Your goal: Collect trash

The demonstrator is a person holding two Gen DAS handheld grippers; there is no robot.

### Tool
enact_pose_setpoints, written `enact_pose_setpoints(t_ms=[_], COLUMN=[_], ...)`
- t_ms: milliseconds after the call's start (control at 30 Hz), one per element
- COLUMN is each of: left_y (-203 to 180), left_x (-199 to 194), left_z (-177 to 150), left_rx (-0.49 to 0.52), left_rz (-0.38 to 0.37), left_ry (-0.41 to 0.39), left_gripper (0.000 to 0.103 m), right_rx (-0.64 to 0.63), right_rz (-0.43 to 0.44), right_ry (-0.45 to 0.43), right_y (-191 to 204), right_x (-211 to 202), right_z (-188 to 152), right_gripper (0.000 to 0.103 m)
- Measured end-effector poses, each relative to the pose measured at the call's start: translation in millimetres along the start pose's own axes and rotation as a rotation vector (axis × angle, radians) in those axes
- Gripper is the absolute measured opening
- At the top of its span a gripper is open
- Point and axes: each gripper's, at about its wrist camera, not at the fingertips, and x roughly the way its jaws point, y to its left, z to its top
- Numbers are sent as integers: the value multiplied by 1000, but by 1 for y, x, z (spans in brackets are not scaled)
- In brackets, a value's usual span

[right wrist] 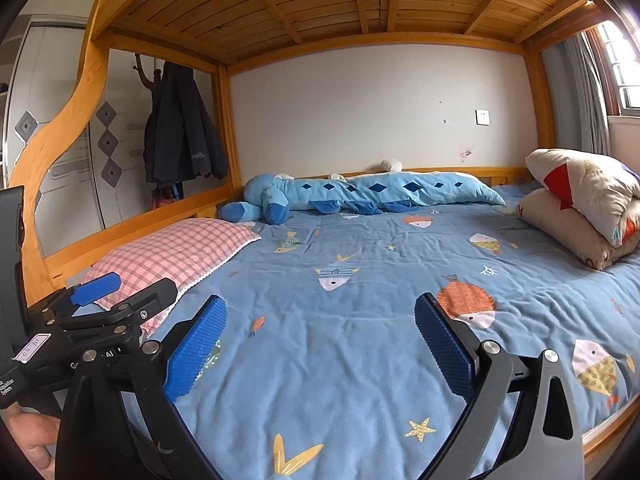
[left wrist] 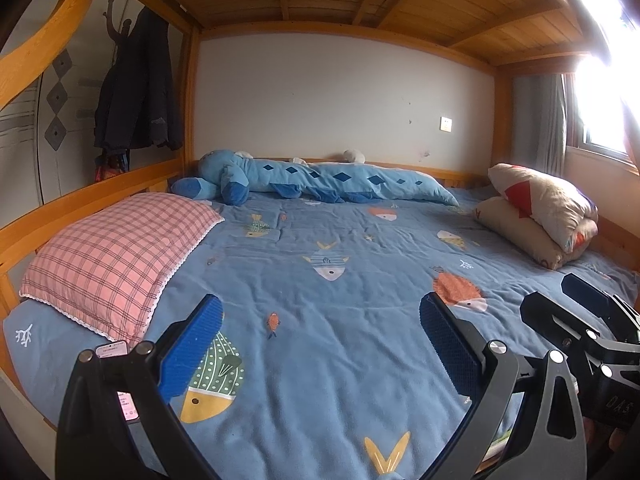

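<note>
Trash nowhere visible; left gripper (left wrist: 320, 344) and right gripper (right wrist: 320, 344) side by side above bedspread (left wrist: 340, 360), fingers spread, empty.

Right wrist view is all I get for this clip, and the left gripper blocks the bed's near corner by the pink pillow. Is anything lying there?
Observer: Yes, a phone lies screen up on the blue sheet, beside the pink pillow.
Operator: Any trash near it?
Observer: None shows in the left wrist view, only a white coral print on that corner of the sheet.
Operator: Is the left gripper holding anything?
Observer: No, the left gripper is open, with nothing between its pads.
</note>
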Motion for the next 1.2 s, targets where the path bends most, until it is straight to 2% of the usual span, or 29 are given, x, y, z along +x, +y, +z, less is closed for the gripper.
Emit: enact_pose_setpoints(t_ms=[1200], left_y=[-1], left_x=[-6], left_z=[-1], left_rx=[4], left_rz=[36], left_ry=[-21], left_gripper=[99], right_rx=[-9], right_rz=[2], right_ry=[11], right_y=[6], right_x=[4], right_z=[5], right_gripper=[93])
